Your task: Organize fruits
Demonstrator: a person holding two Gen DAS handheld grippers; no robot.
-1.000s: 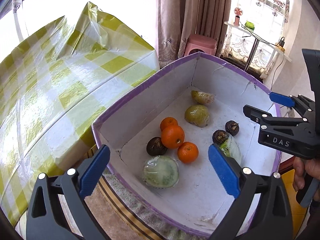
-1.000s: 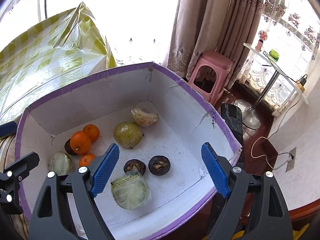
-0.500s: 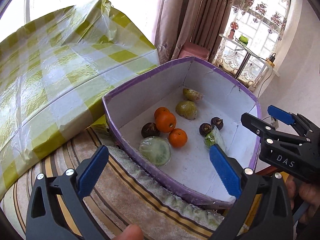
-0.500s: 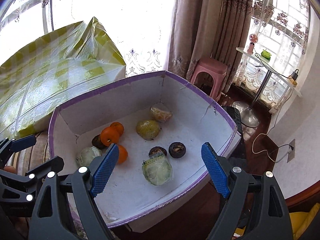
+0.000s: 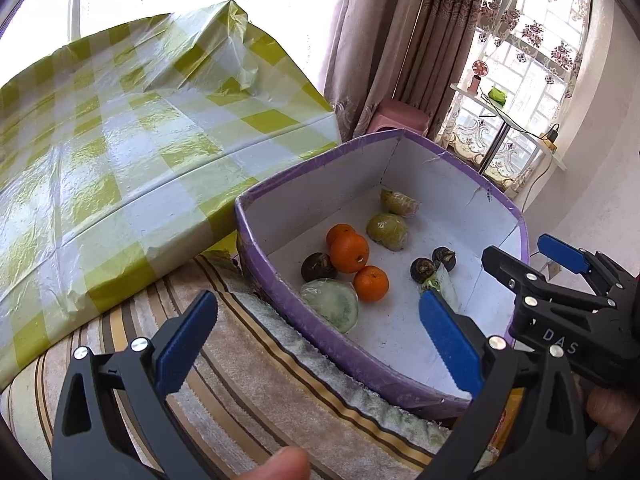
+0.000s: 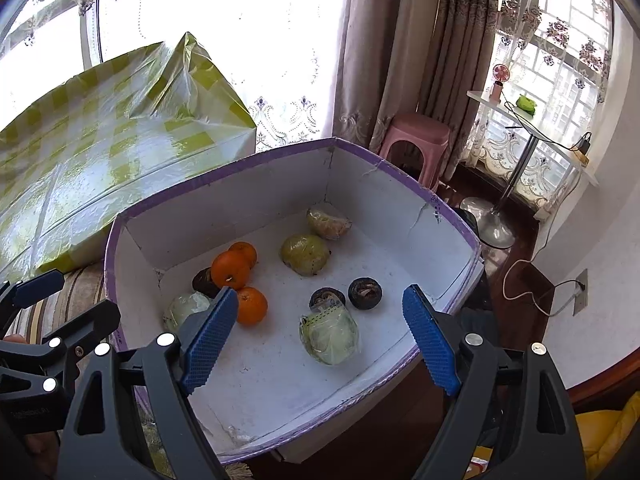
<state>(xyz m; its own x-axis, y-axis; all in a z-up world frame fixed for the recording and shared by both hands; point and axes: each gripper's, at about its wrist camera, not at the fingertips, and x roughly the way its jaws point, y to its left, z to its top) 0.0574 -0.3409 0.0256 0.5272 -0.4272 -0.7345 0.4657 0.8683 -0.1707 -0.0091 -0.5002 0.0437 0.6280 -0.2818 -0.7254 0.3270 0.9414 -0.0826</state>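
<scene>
Oranges (image 6: pixel 239 280) are grouped at nine o'clock in the box (image 6: pixel 224 204); mangosteens (image 6: pixel 346 294) are set at three o'clock.

Left gripper (image 5: pixel 316 336) hangs with its 2 blue-padded fingers spread wide and nothing between them, a fingertip of the holder's hand (image 5: pixel 276 465) peeking in at the bottom edge of its view. Right gripper (image 6: pixel 320 344) is spread just as wide, also empty, both angled downward. In the left view the right gripper sits off to the right side, gripped from below by the person's right hand (image 5: pixel 612 412).
</scene>
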